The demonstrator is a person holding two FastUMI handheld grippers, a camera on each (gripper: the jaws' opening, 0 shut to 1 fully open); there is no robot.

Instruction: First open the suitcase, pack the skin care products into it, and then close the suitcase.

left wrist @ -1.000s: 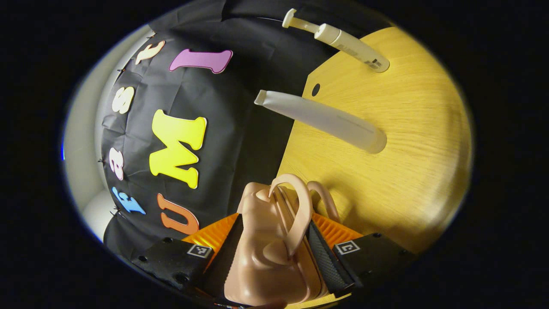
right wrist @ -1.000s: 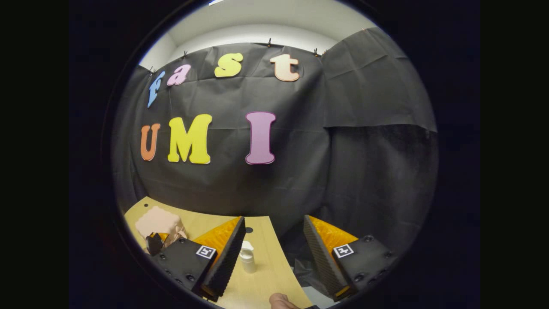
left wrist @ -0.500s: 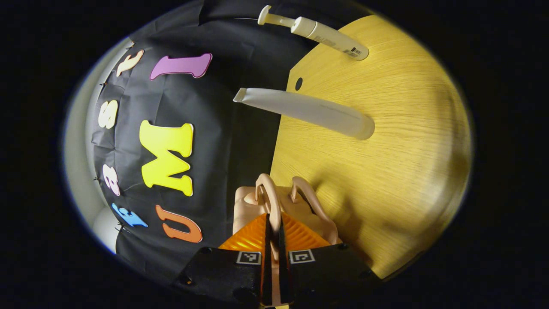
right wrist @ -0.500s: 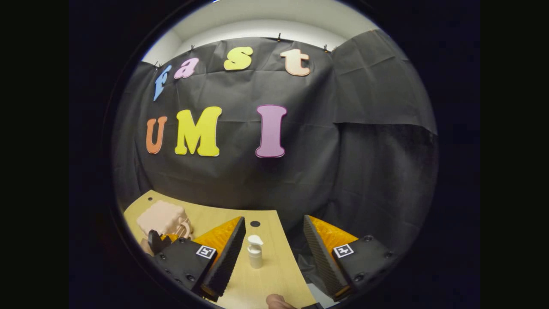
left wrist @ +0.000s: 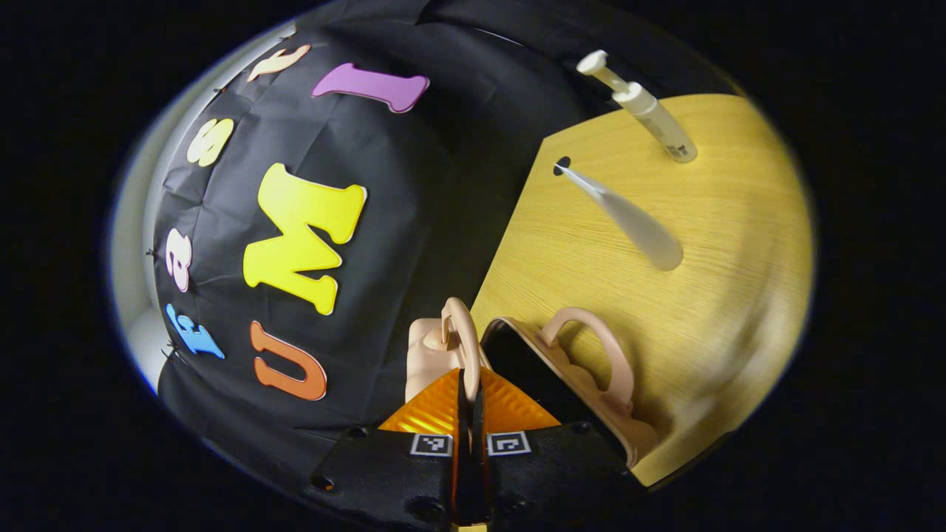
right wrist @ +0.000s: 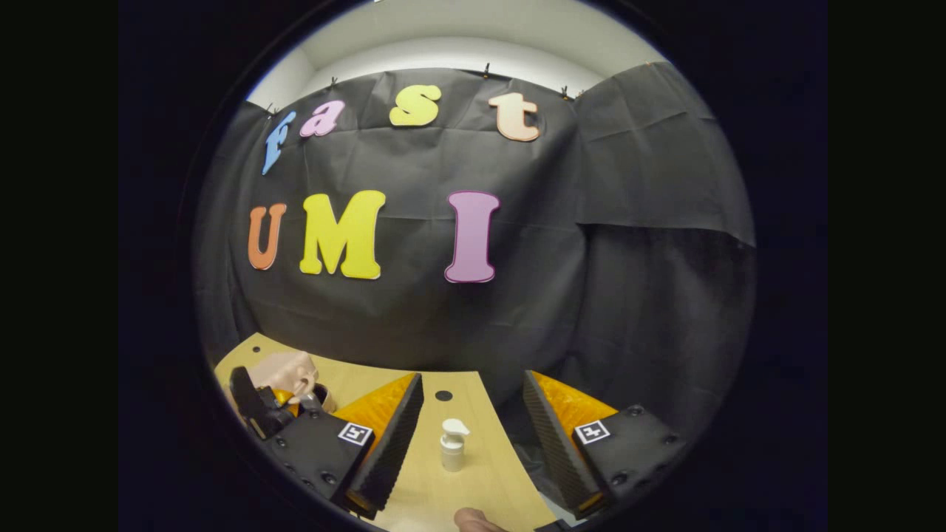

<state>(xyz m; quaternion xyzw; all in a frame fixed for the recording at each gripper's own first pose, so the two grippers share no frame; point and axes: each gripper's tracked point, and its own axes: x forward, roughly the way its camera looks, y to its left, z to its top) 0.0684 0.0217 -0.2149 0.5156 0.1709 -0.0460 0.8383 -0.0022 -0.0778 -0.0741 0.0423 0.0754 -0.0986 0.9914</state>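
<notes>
The left gripper (left wrist: pixel 470 399) has its fingers pressed together on one handle (left wrist: pixel 460 336) of the small pink suitcase (left wrist: pixel 432 355), which sits at the near left edge of the wooden table (left wrist: pixel 709 310). Pinching that handle gives a hold on one shell, and the two halves stand parted, with a dark gap between them and the other half (left wrist: pixel 591 384) leaning toward the table with its own handle up. By my reading, the opening step is under way and not finished.

Farther along the table stand the skin care products: a white squeeze tube (left wrist: pixel 628 222) on its cap and a white pump bottle (left wrist: pixel 650 118) beyond it, both well apart from the suitcase, likely set upright so a gripper can take them from the side. The bottle carries small dark print near its base, too small to read.

The right gripper (right wrist: pixel 473 436) is spread wide and holds nothing, hovering near the pump bottle (right wrist: pixel 452 445), probably in readiness for packing.
</notes>
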